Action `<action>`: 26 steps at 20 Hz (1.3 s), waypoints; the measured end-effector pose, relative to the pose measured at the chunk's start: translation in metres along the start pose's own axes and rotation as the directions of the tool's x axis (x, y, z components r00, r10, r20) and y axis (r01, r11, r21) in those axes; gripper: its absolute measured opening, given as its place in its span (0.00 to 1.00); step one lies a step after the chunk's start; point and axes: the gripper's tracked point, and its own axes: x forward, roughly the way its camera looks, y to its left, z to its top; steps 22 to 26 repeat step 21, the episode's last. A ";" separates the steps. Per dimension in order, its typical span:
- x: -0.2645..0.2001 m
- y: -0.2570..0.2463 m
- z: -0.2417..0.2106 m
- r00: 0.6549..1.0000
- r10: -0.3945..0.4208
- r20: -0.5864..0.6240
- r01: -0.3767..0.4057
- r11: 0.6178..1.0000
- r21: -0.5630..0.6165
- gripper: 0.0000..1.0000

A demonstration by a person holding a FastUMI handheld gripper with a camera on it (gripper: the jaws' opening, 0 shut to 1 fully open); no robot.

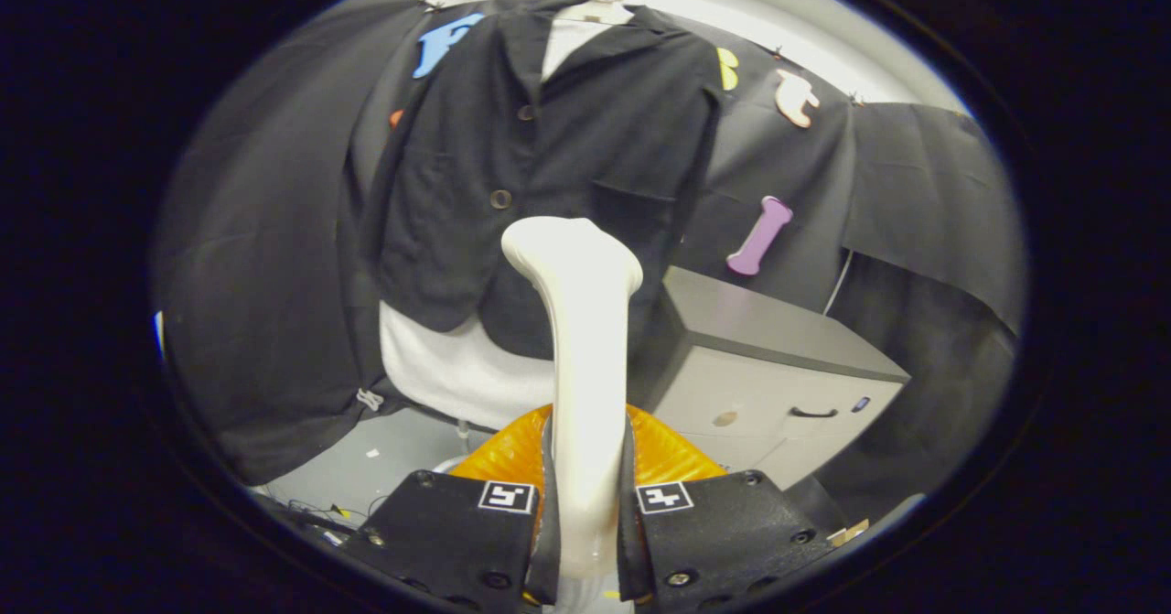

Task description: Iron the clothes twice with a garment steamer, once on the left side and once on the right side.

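Observation:
A black jacket hangs on a hanger over a white board, straight ahead of me. My gripper is shut on the cream-white handle of the garment steamer, which rises upright between the fingers. The steamer's wide head sits near the jacket's lower front, just right of the lower button. I cannot tell whether the head touches the cloth. An upper button shows on the jacket's front.
A grey cabinet with a drawer handle stands to the right of the jacket. Black cloth walls hang behind and on both sides. An orange ribbed part lies just behind the fingers. Cables lie on the floor at lower left.

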 end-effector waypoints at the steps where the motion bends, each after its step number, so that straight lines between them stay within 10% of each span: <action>1: -0.001 -0.018 0.003 1.000 -0.012 -0.001 0.012 1.000 0.018 0.27; 12: -0.007 -0.175 -0.013 0.999 -0.015 -0.034 0.018 0.996 0.085 0.27; 26: -0.038 -0.237 -0.069 0.995 0.037 -0.089 -0.028 0.994 0.103 0.27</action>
